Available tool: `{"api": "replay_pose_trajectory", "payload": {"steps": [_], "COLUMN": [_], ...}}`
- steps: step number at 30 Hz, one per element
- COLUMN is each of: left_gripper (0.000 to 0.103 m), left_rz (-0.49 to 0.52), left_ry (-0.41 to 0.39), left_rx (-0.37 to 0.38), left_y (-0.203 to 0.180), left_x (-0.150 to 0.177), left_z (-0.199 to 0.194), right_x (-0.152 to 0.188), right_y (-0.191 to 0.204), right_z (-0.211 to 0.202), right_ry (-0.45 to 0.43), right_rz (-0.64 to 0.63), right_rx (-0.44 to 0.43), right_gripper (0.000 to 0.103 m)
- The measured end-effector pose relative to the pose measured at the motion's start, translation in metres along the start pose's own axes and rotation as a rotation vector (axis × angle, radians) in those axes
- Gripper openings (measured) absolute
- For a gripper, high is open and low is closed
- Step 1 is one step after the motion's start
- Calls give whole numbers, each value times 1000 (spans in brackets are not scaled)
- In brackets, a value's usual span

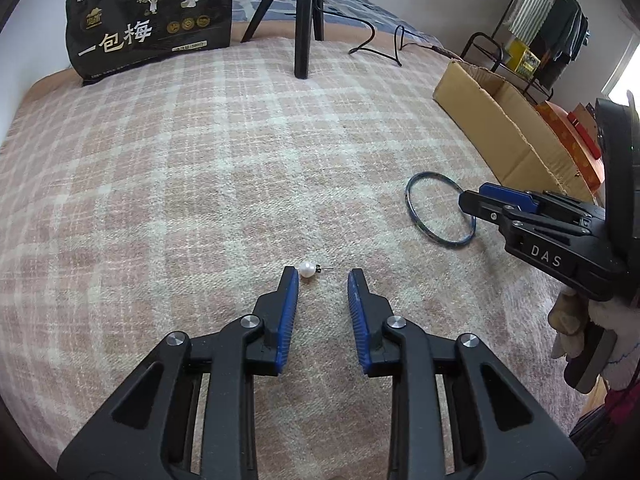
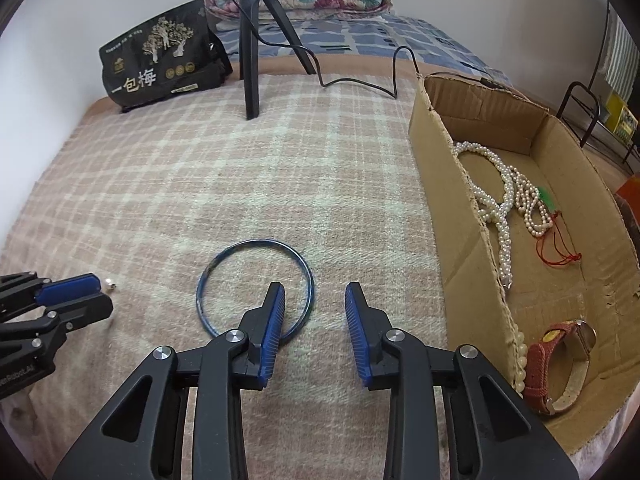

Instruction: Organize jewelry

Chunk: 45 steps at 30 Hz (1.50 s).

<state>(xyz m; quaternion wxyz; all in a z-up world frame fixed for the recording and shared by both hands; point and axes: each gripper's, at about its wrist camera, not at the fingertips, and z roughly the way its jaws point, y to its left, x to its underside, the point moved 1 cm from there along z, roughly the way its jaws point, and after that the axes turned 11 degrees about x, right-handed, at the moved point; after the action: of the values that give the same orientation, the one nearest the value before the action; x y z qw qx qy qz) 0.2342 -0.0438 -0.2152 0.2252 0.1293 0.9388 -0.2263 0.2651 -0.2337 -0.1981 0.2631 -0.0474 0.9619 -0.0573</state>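
Right tool straddles blue bangle rim, seemingly not gripping

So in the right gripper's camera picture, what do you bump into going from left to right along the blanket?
Left gripper → pearl earring → blue bangle with one right gripper finger over it → cardboard box → pearl necklaces → red strap watch.

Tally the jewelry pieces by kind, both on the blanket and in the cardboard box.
Pearl earring: 1
Blue bangle: 1
Pearl strands: 1 tangled bunch, separate count unclear
Green pendant on red cord: 1
Watch: 1
Total: 5
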Motion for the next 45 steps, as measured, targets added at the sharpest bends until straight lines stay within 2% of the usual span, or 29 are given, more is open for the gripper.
{"api": "replay_pose_trajectory", "payload": {"steps": [1,4,7,12,27,28,30,31,32,40,42,43,44,45], "left_gripper": [17,15,7,5,2,3,17,34,45,46,36,25,19,18], "left_rz": [1,6,13,19,17,12,6,8,11,48,64,72,74,76], "left_ry": [4,14,14,9,-13,-11,4,3,-4,-13,-16,-13,-13,-14], "left_rx": [0,-2,-4,-11,-22,-27,-33,-39,-42,-59,-68,-77,-79,-76], "left_y": [0,-1,-2,-1,1,2,2,2,1,-5,-6,-6,-5,-5], "left_x": [0,1,2,2,5,5,4,4,4,-3,-4,-4,-3,-3], "left_z": [2,5,7,8,-2,-2,1,2,2,9,11,12,13,13], "right_x": [0,-2,-1,0,0,0,1,2,3,3,3,3,3,3], "right_y": [1,2,4,8,10,10,12,12,13,13,13,13,13,12], "right_z": [1,4,6,7,-3,-2,-2,-1,-1,-2,-2,-2,-2,-2], "right_ry": [-2,-3,-3,-13,-53,-52,-48,-46,-44,-46,-45,-45,-45,-45], "right_rz": [-5,-8,-20,-42,-79,-85,-90,-92,-95,-101,-102,-103,-104,-104], "right_rx": [2,-4,-2,-6,-5,-6,-9,-11,-12,-17,-17,-16,-16,-15], "right_gripper": [29,29,21,6,3,3,3,3,3,3,3,3,3,3]}}
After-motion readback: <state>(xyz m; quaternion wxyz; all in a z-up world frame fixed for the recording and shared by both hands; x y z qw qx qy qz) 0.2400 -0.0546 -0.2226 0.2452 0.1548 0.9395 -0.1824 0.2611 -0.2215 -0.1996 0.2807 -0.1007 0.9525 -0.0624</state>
